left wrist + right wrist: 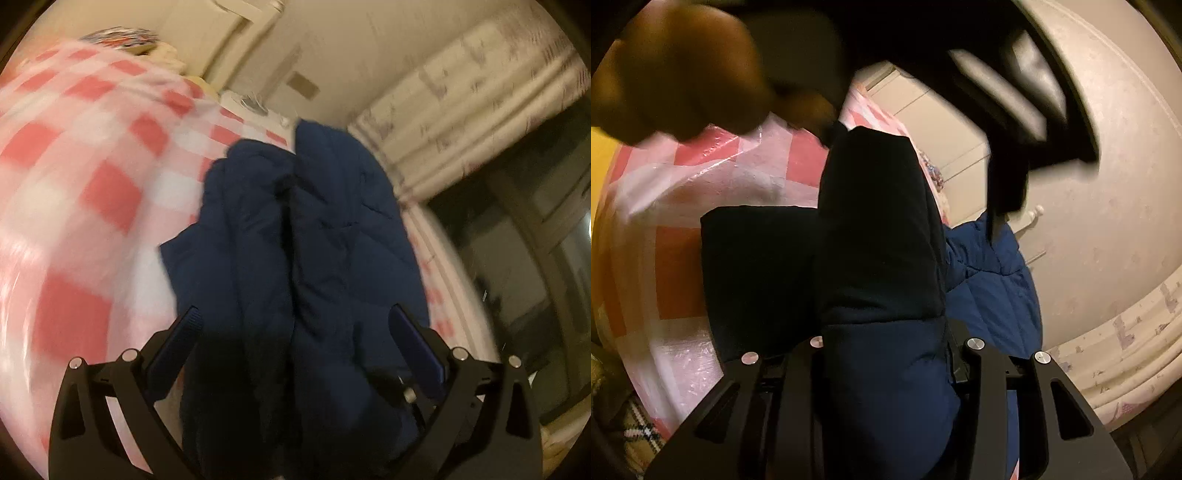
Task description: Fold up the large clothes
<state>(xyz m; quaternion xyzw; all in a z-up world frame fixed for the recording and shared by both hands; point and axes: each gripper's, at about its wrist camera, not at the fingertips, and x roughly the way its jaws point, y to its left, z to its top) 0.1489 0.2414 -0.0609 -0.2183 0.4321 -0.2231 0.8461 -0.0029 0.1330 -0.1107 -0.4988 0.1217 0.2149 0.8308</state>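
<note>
A navy blue quilted jacket [317, 236] hangs bunched in front of my left gripper [295, 325], above a red-and-white checked cloth [85, 177]. The left fingers [410, 332] stand wide apart with jacket fabric lying between them. In the right wrist view the jacket [875, 258] fills the middle. My right gripper [886, 350] has its fingers close together on a thick fold of the jacket; the fingertips are hidden by fabric. The left gripper's black frame [1034, 110] and a blurred hand [676, 74] show at the top of the right wrist view.
The checked cloth [665, 266] covers the surface under the jacket. A pale wall with a door [236, 40] is behind. Patterned curtains [480, 110] hang at the right beside a dark window [524, 258]. A plaid item [639, 432] lies at lower left.
</note>
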